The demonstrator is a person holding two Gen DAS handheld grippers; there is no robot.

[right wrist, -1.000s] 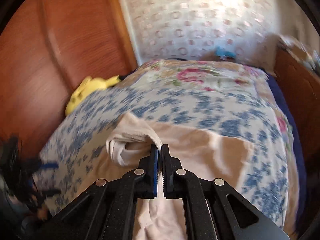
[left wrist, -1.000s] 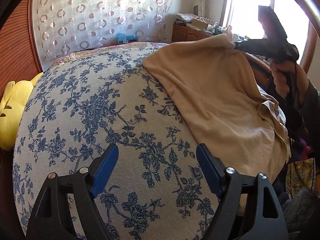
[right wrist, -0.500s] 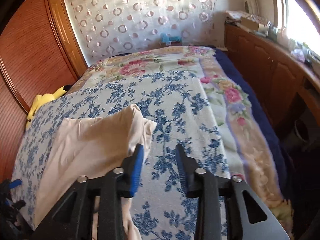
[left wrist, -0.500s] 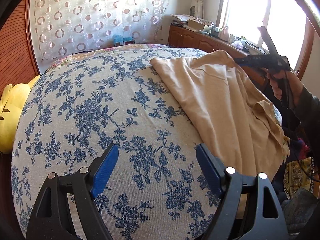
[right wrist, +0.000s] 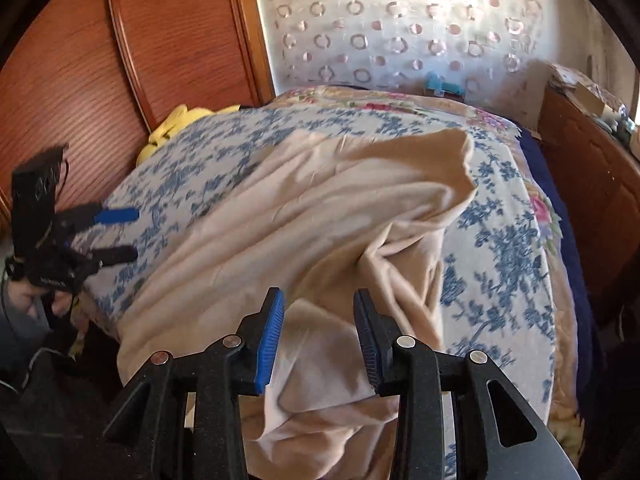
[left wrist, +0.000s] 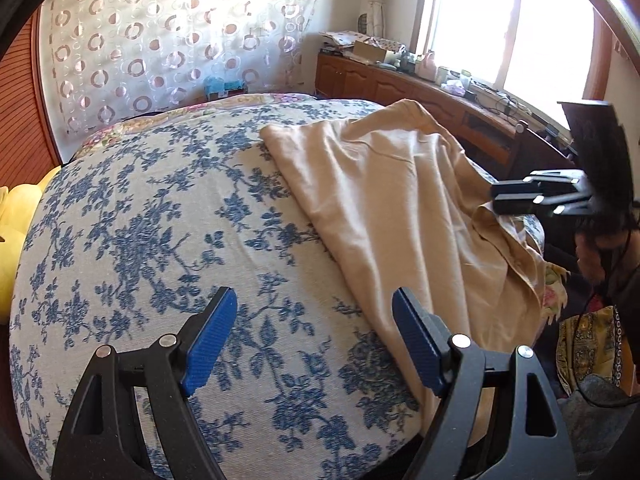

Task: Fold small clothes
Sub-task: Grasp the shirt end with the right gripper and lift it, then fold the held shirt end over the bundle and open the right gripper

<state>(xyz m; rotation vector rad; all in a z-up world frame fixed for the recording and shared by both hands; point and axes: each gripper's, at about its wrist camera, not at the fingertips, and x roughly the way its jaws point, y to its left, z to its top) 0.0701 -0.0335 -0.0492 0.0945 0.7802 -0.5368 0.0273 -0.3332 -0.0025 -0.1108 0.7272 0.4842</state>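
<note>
A beige garment (left wrist: 400,208) lies spread over the right part of a bed with a blue-flowered cover (left wrist: 160,220); its near end hangs over the bed's edge. My left gripper (left wrist: 314,340) hovers open over bare cover, just left of the garment's edge, with nothing between its blue pads (left wrist: 208,344). In the right wrist view the garment (right wrist: 340,208) is rumpled, one corner folded up at the far right. My right gripper (right wrist: 318,336) stands open above the garment's near folds, gripping nothing. The left gripper (right wrist: 134,234) shows at the left there, the right gripper (left wrist: 496,198) at the garment's right edge.
A yellow plush toy (left wrist: 16,232) lies at the bed's left side by a wooden panel (right wrist: 120,60). A wooden cabinet (left wrist: 400,84) with clutter runs under the window on the right. A patterned curtain (left wrist: 160,40) hangs behind the bed's far end.
The right gripper, shut on the garment's corner a second ago, opened and let it go, then drew back to the near edge. The corner now rests on the bed. The left gripper barely shifted.
</note>
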